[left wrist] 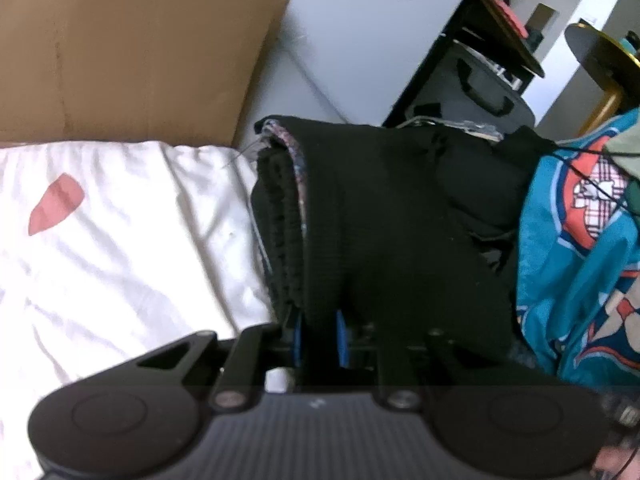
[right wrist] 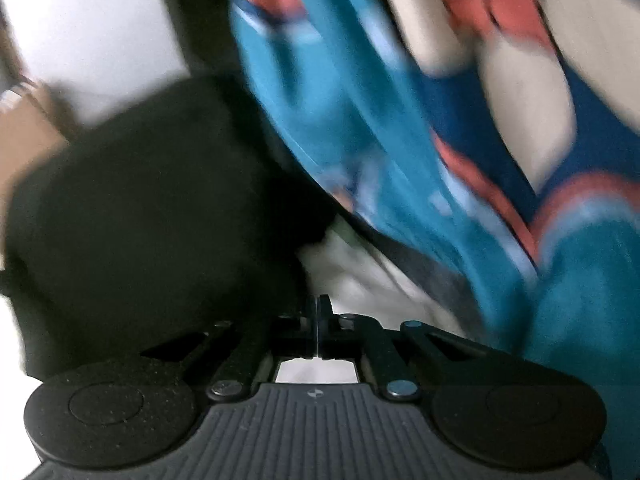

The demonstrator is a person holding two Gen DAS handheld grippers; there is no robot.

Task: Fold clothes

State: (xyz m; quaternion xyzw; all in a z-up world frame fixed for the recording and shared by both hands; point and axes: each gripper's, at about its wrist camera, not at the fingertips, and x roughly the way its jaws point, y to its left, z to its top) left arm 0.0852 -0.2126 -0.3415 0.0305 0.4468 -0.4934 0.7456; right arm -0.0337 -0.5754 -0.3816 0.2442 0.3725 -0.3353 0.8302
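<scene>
A white bed sheet [left wrist: 100,240] fills the frame's left, a soft, limp black garment [left wrist: 380,220] lies folded at centre, best pinched at its edge, where the left tool [left wrist: 318,334] grips it, while the right tool [right wrist: 318,328] is pressed together.

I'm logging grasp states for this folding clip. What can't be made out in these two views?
- Left wrist view: the left hand-held gripper's fingertips are buried in the folded black knit garment, so its grip is unclear.
- Right wrist view: motion blur smears the teal patterned fabric; no print is readable.
- Right wrist view: the right hand-held gripper looks shut, but blur hides whether any cloth is pinched.
</scene>
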